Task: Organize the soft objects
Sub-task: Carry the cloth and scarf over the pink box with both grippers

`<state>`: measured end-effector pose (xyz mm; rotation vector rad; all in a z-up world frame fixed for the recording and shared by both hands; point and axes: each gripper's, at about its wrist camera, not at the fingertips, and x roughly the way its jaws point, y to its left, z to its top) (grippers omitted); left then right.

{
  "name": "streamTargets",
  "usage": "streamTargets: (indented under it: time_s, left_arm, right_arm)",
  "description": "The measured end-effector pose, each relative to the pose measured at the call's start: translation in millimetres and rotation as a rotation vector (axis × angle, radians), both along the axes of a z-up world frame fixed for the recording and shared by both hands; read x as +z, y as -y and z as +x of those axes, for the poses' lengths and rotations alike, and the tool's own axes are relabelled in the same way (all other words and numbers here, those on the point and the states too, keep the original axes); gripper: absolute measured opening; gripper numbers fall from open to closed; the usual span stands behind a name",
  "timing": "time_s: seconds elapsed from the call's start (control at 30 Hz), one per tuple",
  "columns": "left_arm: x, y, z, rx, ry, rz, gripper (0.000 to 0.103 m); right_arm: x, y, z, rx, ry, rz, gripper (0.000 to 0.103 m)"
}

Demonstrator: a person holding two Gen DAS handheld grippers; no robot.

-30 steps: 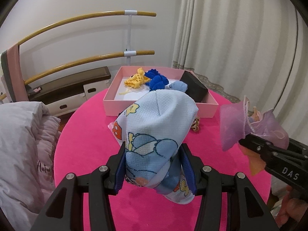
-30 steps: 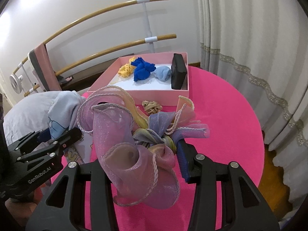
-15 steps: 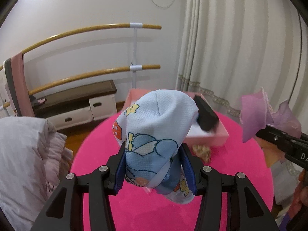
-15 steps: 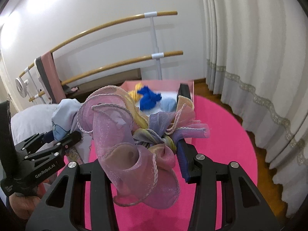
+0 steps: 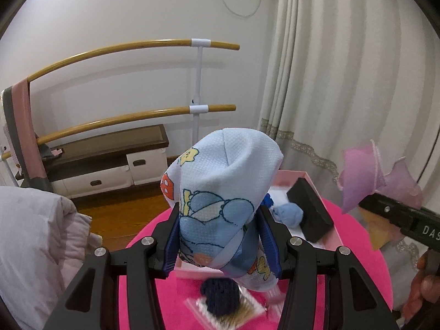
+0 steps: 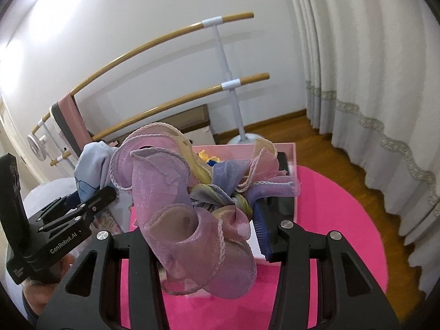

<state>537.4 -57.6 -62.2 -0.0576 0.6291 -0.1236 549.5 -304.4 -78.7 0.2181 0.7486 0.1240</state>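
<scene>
Over the round hot-pink table (image 5: 365,250), left wrist view: my left gripper (image 5: 220,239) is clenched on the pale-blue cartoon-print cloth bundle (image 5: 220,192), now carried up to the shallow pink cardboard box (image 5: 308,177); a second ago the box sat further off. A dark navy knitted piece (image 5: 220,293) lies below. Right wrist view: my right gripper (image 6: 205,236) grips the purple-pink sheer ruffled organza scrunchie (image 6: 192,217), also closer to the box (image 6: 291,148). Both look ready for dropping in.

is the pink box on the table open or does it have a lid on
Open. The pink box has no lid on it; inside show a light blue bundle and a black block.
</scene>
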Motion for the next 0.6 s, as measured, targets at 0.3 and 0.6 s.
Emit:
streamTargets:
  time_s: [0.3,0.6]
  left_arm:
    - [-25.5,10.7,67.7,-0.021,-0.060,0.011,0.048]
    - [-52.7,13.2,130.5,-0.040,-0.133,0.014,0.048]
  right_arm:
    - [-37.2,2.2,39.5,-0.002,-0.078,0.056,0.042]
    - [-70.0,5.8,68.1,-0.008,-0.152,0.091,0.042]
